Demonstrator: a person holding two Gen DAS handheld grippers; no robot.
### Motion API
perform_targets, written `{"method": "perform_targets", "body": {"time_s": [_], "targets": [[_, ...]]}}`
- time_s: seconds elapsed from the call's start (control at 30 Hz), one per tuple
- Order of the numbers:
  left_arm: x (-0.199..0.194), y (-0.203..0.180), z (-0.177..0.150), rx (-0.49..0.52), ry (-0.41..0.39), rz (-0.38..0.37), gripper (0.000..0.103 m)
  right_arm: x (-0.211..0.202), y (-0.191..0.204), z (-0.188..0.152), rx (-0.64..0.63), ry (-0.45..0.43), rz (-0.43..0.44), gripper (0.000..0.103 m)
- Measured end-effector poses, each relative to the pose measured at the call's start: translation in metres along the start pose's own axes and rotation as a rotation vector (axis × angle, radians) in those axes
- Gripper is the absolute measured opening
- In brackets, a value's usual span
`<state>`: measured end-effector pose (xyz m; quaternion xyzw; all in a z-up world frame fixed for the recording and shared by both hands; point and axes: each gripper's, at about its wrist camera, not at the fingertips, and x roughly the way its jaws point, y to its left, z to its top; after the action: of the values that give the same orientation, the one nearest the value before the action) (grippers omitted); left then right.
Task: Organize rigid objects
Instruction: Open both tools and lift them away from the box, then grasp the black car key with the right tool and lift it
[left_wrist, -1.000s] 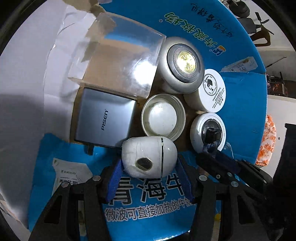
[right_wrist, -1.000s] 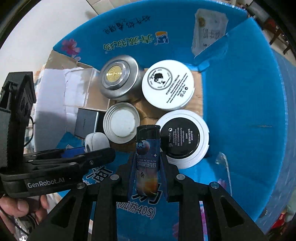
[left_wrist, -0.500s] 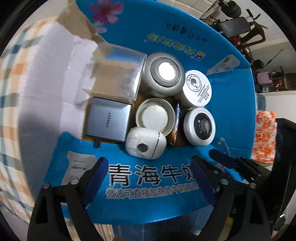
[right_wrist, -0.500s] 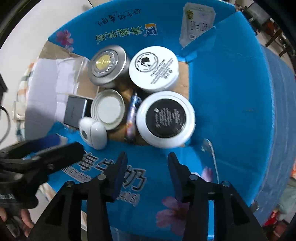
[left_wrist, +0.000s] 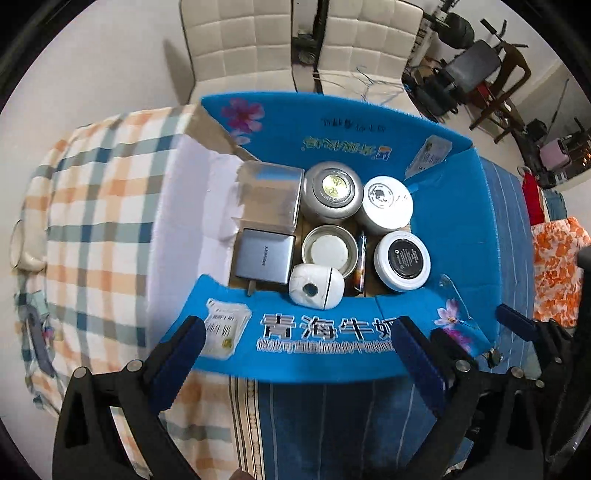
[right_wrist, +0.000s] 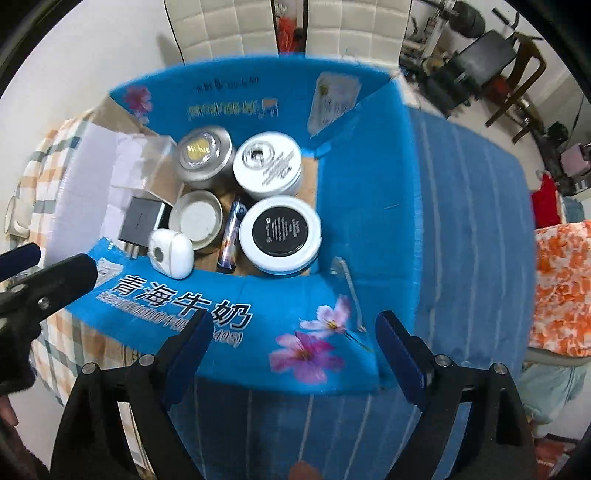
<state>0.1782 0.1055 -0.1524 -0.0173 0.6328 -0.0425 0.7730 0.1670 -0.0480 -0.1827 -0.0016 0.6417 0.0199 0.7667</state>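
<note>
Left gripper: I see my left gripper (left_wrist: 297, 341) spread wide with nothing between its blue pads, hanging above the near flap of the box.
Right gripper: my right gripper (right_wrist: 293, 334) is also wide apart and empty, over the near flap with the printed flowers; this view is somewhat blurred.
Box: the blue cardboard box (left_wrist: 448, 206) sits ahead of both tools with its flaps folded outward, on a blue striped cloth (left_wrist: 332, 417).
White oval object: the white egg-shaped thing (left_wrist: 316, 287) lies just ahead of my left fingers, against the near wall of the box, touching the open tin.
Open tin: the shallow round tin (left_wrist: 330, 252) with a white inside sits directly beyond the white oval.
Lighter: the dark printed lighter (right_wrist: 231, 236) lies flat in the gap between the open tin and the black-topped jar, ahead of my right gripper and slightly to its left.
Black-topped jar: the white jar with a black label (right_wrist: 280, 233) is the nearest container ahead of my right fingers.
White jar: the white-lidded jar (left_wrist: 388, 205) stands beyond it, beside the silver tin (left_wrist: 331, 192) with a gold emblem.
Grey adapter: the grey block (left_wrist: 264, 256) lies left of the open tin, with a clear plastic case (left_wrist: 269, 195) beyond it.
Left side: a checked cloth (left_wrist: 99, 206) covers the surface left of the box.
</note>
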Motion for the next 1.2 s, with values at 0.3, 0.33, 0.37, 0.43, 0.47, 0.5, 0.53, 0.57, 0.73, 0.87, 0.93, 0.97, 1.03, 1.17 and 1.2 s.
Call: {"method": "perform_targets", "body": {"time_s": [0.3,0.33,0.37,0.43,0.47,0.5,0.53,0.57,0.73,0.87,0.93,0.97,1.03,1.17,1.2], "targets": [[-0.068,-0.013,-0.017,0.019,-0.148,0.065,0.103,-0.082,-0.004,-0.014,0.013,-0.154,0.018,0.092],[-0.076,-0.014,-0.019,0.014,-0.165,0.059,0.103,-0.089,-0.004,-0.015,0.010,-0.167,0.021,0.092],[-0.082,-0.015,-0.021,0.011,-0.177,0.058,0.103,-0.099,-0.005,-0.018,0.011,-0.180,0.025,0.092],[-0.094,-0.018,-0.024,0.017,-0.199,0.060,0.103,-0.116,-0.006,-0.022,0.012,-0.206,0.041,0.092],[-0.101,-0.020,-0.026,0.021,-0.213,0.065,0.103,-0.124,-0.006,-0.024,0.012,-0.217,0.047,0.092],[-0.108,-0.022,-0.028,0.025,-0.225,0.065,0.103,-0.132,-0.007,-0.026,0.014,-0.231,0.054,0.092],[-0.111,-0.023,-0.030,0.027,-0.231,0.062,0.103,-0.141,-0.009,-0.028,0.016,-0.247,0.063,0.092],[-0.114,-0.025,-0.031,0.027,-0.239,0.059,0.103,-0.148,-0.010,-0.030,0.015,-0.260,0.067,0.092],[-0.120,-0.036,-0.037,0.032,-0.251,0.028,0.103,-0.166,-0.027,-0.041,0.043,-0.284,0.080,0.092],[-0.103,-0.053,-0.037,0.040,-0.237,0.006,0.103,-0.149,-0.067,-0.051,0.138,-0.258,0.024,0.092],[-0.088,-0.064,-0.037,0.044,-0.215,-0.011,0.103,-0.126,-0.103,-0.059,0.227,-0.199,-0.018,0.092],[-0.083,-0.068,-0.037,0.042,-0.206,-0.018,0.103,-0.116,-0.119,-0.063,0.269,-0.176,-0.027,0.092],[-0.067,-0.077,-0.036,0.039,-0.183,-0.041,0.103,-0.089,-0.154,-0.074,0.357,-0.111,-0.067,0.092],[-0.025,-0.100,-0.036,0.048,-0.114,-0.050,0.103,-0.032,-0.205,-0.096,0.477,0.007,-0.098,0.092],[-0.015,-0.106,-0.036,0.055,-0.088,-0.051,0.103,-0.015,-0.216,-0.103,0.506,0.035,-0.091,0.092]]}}
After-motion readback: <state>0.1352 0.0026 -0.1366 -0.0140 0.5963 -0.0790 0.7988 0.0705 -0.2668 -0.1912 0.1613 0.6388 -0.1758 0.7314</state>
